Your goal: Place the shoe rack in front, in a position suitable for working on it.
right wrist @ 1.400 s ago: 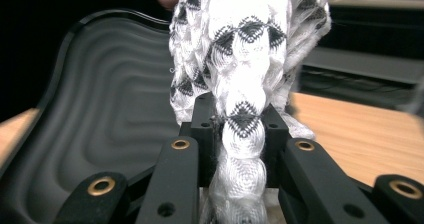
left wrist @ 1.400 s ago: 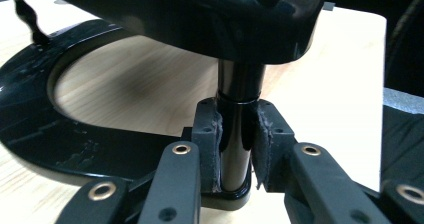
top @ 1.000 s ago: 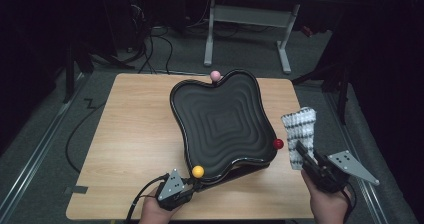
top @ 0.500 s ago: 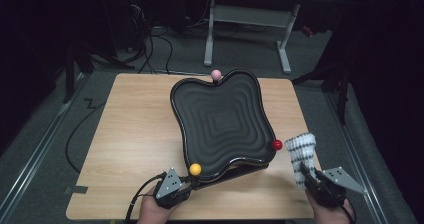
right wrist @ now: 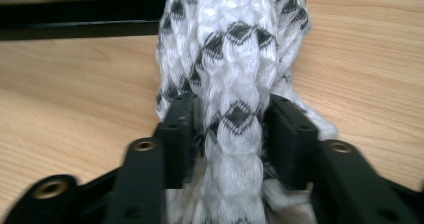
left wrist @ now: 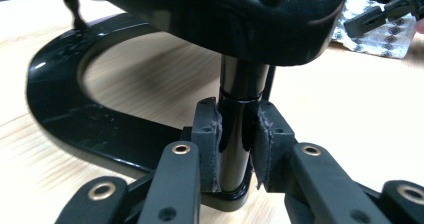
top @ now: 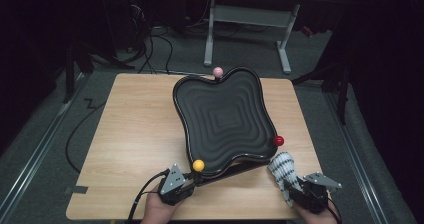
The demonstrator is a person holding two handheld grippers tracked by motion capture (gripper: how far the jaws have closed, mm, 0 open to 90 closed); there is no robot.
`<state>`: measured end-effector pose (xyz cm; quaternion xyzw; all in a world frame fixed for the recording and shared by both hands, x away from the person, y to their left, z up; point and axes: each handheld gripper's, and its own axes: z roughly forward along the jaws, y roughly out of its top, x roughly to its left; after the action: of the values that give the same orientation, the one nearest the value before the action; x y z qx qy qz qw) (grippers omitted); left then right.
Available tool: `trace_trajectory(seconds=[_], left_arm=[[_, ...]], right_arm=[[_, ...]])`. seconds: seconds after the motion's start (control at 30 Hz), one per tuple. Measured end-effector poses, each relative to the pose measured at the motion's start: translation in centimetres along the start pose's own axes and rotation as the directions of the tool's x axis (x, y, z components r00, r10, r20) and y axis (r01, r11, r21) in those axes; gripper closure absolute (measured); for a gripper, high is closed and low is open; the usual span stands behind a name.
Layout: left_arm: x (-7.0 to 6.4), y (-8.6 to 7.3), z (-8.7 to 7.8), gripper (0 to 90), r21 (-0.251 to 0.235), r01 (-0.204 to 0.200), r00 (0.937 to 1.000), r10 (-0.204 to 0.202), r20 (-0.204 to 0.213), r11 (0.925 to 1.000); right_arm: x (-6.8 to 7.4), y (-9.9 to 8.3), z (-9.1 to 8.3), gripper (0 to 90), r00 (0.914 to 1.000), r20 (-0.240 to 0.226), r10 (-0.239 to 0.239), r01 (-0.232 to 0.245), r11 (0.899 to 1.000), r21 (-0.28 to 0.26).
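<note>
Currently, step in hand: you seem to be steadying the stand while readying a cloth for wiping the tray, judging from what each claw holds.
Left claw: its pads are closed on the black upright post of the stand, low down near the foot; in the high view the left claw sits at the tray's near corner.
Right claw: it is pinched on a white cloth with black diamond pattern, the fabric bunched between the pads; in the high view the right claw is at the table's near right edge, the cloth standing up from it, just beside the tray's near right corner.
Tray: the black wavy-edged tray rests on its curved black base at the middle of the wooden table, tilted, by the look of it.
Next move: you likely carry the cloth up and over the rim onto the ribbed surface, keeping the post held so the tray does not swing.
Around: a yellow ball, a red ball and a pink ball sit on the rim corners.
In the way: the red ball is nearest the cloth's path; steer round it.
</note>
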<state>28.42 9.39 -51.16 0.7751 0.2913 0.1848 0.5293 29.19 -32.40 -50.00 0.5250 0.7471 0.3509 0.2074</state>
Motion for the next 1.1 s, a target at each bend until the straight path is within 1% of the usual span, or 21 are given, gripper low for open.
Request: trace_trajectory(seconds=[0.07,0.17,0.2,0.23,0.3,0.33,0.4,0.43,0.47,0.5,0.53,0.57,0.6,0.7,0.77,0.8,0.87,0.9,0.97,1.03,1.1], left_arm=[[-0.6,0.3,0.6,74.2,0.010,-0.005,1.0000,0.005,0.004,0.9999],[-1.3,0.7,1.1,74.2,0.026,-0.026,0.9995,0.025,0.020,0.9993],[-1.6,0.8,1.2,74.2,0.025,-0.039,0.9987,0.038,0.035,0.9989],[-1.7,0.8,1.2,74.1,0.025,-0.042,0.9984,0.041,0.039,0.9988],[-1.9,0.8,1.2,74.1,0.023,-0.050,0.9976,0.049,0.050,0.9985],[-1.9,0.8,1.2,74.1,0.019,-0.056,0.9971,0.055,0.053,0.9982],[-2.1,0.8,1.1,73.9,0.021,-0.056,0.9970,0.055,0.054,0.9982],[-2.3,0.7,1.0,73.7,0.031,-0.046,0.9976,0.044,0.054,0.9985],[-2.4,0.7,1.0,73.1,0.030,-0.051,0.9972,0.049,0.057,0.9983],[-2.4,0.6,0.9,71.5,0.030,-0.055,0.9969,0.053,0.058,0.9980],[-2.4,0.6,0.8,70.2,0.028,-0.052,0.9972,0.051,0.055,0.9982],[-2.4,0.5,0.5,68.1,0.021,-0.046,0.9975,0.045,0.054,0.9987],[-2.3,0.4,0.3,68.1,0.017,-0.044,0.9975,0.044,0.055,0.9989],[-2.3,0.5,0.0,67.8,0.010,-0.050,0.9971,0.050,0.058,0.9987],[-2.2,0.6,0.2,67.7,0.012,-0.054,0.9968,0.053,0.061,0.9985],[-2.2,0.6,0.3,67.8,0.016,-0.057,0.9965,0.056,0.061,0.9982],[-2.2,0.6,0.5,69.7,0.022,-0.065,0.9962,0.064,0.059,0.9976],[-2.2,0.6,0.5,71.9,0.023,-0.068,0.9962,0.066,0.057,0.9974],[-2.4,0.7,0.5,73.8,0.021,-0.068,0.9965,0.066,0.050,0.9975],[-2.3,0.7,0.5,74.0,0.023,-0.067,0.9964,0.066,0.053,0.9975],[-2.3,0.7,0.5,73.9,0.022,-0.073,0.9959,0.071,0.055,0.9971]], right_arm=[[-0.1,0.3,0.0,43.6,1.0000,0.000,0.000,0.000,1.000,-0.021],[0.1,0.6,0.3,35.0,0.9992,0.037,-0.016,0.018,0.999,-0.046],[0.1,0.7,0.6,29.4,0.9983,0.051,-0.026,0.029,0.998,-0.048],[0.0,0.7,1.2,28.6,0.9979,0.055,-0.034,0.036,0.999,-0.028],[-0.4,0.8,1.8,27.9,0.9984,0.038,-0.041,0.041,0.999,0.006],[-0.4,0.7,1.9,28.4,0.9992,0.032,-0.026,0.025,0.999,0.021],[-0.5,0.6,1.9,37.6,0.9992,0.016,-0.038,0.037,0.999,0.031],[-0.3,0.4,1.7,42.5,0.9981,0.022,-0.058,0.057,0.998,0.034],[-0.2,0.2,1.7,48.1,0.9961,0.025,-0.085,0.084,0.996,0.029],[0.1,0.1,1.5,57.4,0.9970,0.014,-0.076,0.076,0.997,0.029],[0.3,0.1,1.4,62.0,0.9966,0.007,-0.082,0.081,0.996,0.030],[0.3,0.1,1.3,68.9,0.9952,0.004,-0.098,0.097,0.995,0.029],[0.5,0.3,1.0,72.5,0.9956,0.011,-0.093,0.092,0.996,0.021],[0.2,1.1,0.4,73.8,0.9950,0.051,-0.086,0.087,0.996,-0.026],[-0.4,2.2,0.1,73.5,0.9932,0.096,-0.065,0.071,0.996,-0.055],[-0.7,2.9,0.0,73.2,0.9918,0.120,-0.044,0.052,0.997,-0.065],[-1.0,4.2,0.0,72.6,0.9824,0.181,-0.047,0.063,0.995,-0.082],[-1.0,4.8,0.2,72.0,0.9797,0.193,-0.053,0.071,0.994,-0.089],[-0.5,5.9,0.6,72.0,0.9748,0.211,-0.073,0.099,0.989,-0.113],[0.1,6.5,1.1,72.1,0.9727,0.208,-0.103,0.130,0.984,-0.122],[1.0,6.6,1.6,72.3,0.9784,0.169,-0.119,0.143,0.981,-0.134]])
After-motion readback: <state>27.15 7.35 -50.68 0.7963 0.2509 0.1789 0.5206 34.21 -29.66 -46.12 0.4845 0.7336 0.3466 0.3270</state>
